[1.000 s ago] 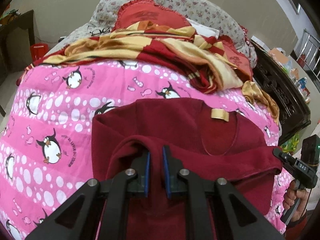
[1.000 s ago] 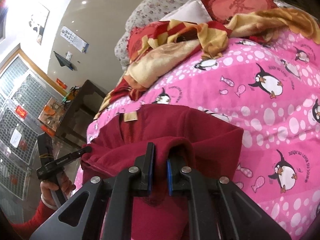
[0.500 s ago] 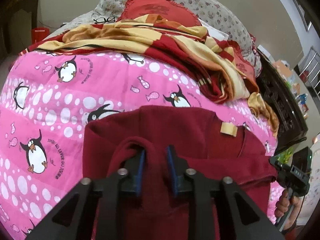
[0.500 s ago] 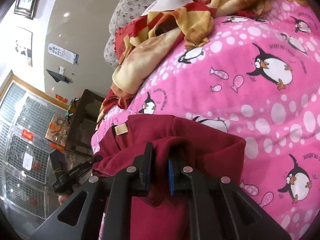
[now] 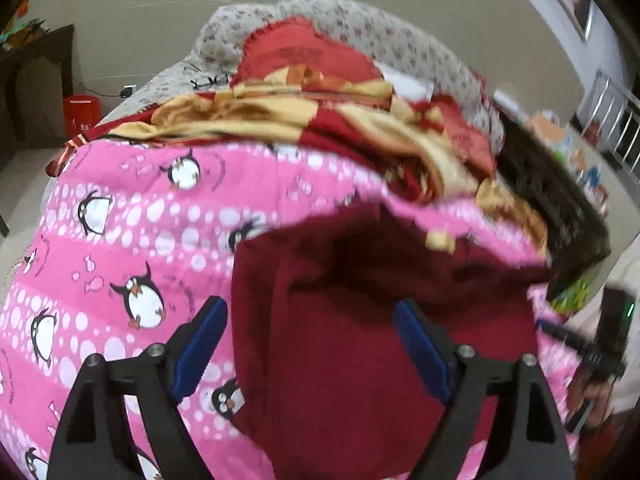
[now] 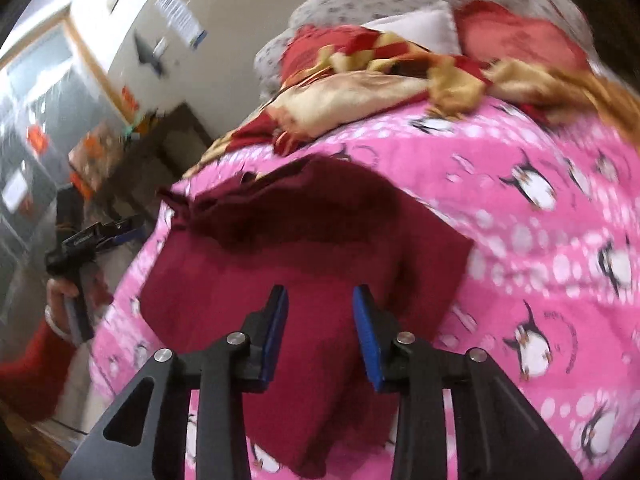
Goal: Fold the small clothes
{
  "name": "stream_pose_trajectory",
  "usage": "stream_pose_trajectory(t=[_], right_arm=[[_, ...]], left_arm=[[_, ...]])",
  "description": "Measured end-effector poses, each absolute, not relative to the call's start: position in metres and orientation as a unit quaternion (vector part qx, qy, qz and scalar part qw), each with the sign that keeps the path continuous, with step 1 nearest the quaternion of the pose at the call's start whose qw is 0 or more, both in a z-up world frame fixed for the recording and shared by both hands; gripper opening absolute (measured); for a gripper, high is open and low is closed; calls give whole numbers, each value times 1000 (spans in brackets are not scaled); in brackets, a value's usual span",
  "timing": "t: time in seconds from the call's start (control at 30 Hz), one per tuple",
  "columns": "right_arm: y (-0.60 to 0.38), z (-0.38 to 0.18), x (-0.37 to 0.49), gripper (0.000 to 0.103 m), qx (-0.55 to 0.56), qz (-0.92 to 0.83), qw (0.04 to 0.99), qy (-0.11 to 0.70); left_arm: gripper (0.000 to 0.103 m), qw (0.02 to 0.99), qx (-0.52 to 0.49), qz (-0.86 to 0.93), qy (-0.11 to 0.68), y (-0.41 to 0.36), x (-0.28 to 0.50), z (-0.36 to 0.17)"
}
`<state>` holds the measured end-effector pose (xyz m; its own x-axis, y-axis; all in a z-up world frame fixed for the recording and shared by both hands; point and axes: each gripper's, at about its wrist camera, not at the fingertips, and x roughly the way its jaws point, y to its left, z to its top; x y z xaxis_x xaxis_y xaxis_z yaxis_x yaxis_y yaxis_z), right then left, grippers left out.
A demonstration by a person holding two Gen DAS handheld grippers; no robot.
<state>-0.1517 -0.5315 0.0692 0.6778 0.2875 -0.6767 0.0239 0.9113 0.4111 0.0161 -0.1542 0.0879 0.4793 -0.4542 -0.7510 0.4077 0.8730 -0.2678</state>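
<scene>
Dark red garment (image 5: 360,340) folded flat on pink penguin blanket (image 5: 140,208) on bed; left tool (image 5: 310,344) wide, jaws opening, pads clear of cloth; right tool (image 6: 320,332) narrower, jaws opening, gripping nothing; both above garment

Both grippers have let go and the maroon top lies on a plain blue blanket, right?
Not quite. The blanket is pink with penguins, not plain blue; the left wrist view shows it. The rest holds: left gripper and right gripper are opening, pads off the maroon top.
</scene>
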Motion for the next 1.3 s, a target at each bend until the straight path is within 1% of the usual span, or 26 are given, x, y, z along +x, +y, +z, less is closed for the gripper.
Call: stream_pose_trajectory(t=[0.07, 0.17, 0.27, 0.37, 0.47, 0.6, 0.77, 0.83, 0.97, 1.13, 1.17, 1.2, 1.23, 1.27, 1.3], right_arm=[[-534, 69, -131, 60, 214, 62, 895, 387], [-546, 68, -94, 61, 248, 28, 897, 365], [-556, 57, -67, 60, 259, -14, 889, 378], [-558, 48, -50, 60, 258, -26, 888, 380], [-558, 50, -47, 60, 253, -26, 885, 390], [-557, 69, -75, 61, 246, -20, 889, 386], [-545, 76, -154, 61, 236, 4, 889, 393], [-542, 72, -179, 61, 243, 8, 884, 398], [-527, 53, -214, 61, 250, 22, 871, 421], [-514, 30, -219, 61, 269, 46, 864, 424], [-513, 26, -219, 57, 276, 45, 864, 418], [-514, 24, -219, 52, 281, 44, 863, 418], [-515, 23, -219, 41, 286, 42, 861, 418], [-516, 24, -220, 36, 291, 43, 861, 415], [-516, 28, -221, 34, 290, 43, 864, 410]], left_arm=[[89, 860, -21, -240, 450, -162, 19, 80], [89, 855, -44, -234, 460, -172, 36, 69], [89, 856, -48, -187, 479, -177, 61, 52], [89, 841, -53, -147, 517, -174, 83, 28], [90, 835, -72, -155, 524, -166, 86, 22], [89, 842, -64, -172, 508, -156, 69, 36], [89, 850, -49, -217, 478, -133, 25, 58], [89, 850, -43, -228, 473, -122, 6, 63], [89, 840, -60, -241, 482, -107, -19, 62], [89, 825, -59, -264, 495, -114, -37, 48], [89, 822, -60, -271, 497, -116, -40, 45], [82, 819, -57, -277, 499, -119, -42, 42], [73, 815, -48, -280, 505, -123, -43, 38], [57, 811, -34, -280, 513, -127, -44, 35], [47, 812, -12, -274, 515, -129, -47, 34]])
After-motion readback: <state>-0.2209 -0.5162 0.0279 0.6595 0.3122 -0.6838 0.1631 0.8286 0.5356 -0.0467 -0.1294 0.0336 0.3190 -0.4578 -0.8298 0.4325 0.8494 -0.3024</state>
